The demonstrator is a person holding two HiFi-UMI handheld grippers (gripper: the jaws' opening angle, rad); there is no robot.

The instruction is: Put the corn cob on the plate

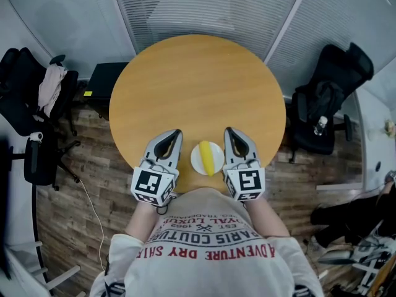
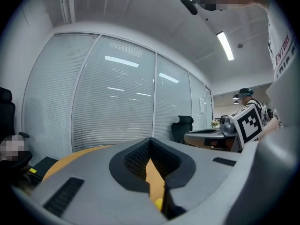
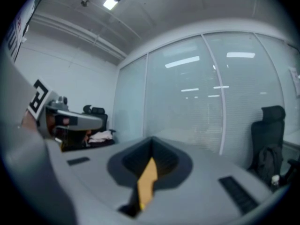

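Note:
The yellow corn cob (image 1: 208,156) lies on a small white plate (image 1: 197,161) near the front edge of the round orange table (image 1: 198,85). My left gripper (image 1: 177,132) rests on the table just left of the plate, and my right gripper (image 1: 228,130) just right of it. Both point toward the far side with their jaws together and nothing between them. In the left gripper view the jaws (image 2: 151,149) are shut, and a bit of yellow corn (image 2: 159,203) shows through the slit. In the right gripper view the jaws (image 3: 151,148) are shut as well.
Black office chairs stand left (image 1: 28,98) and right (image 1: 328,98) of the table, and a black box (image 1: 108,79) sits on the floor at the left. Glass walls with blinds run behind the table. The person's shirt fills the bottom of the head view.

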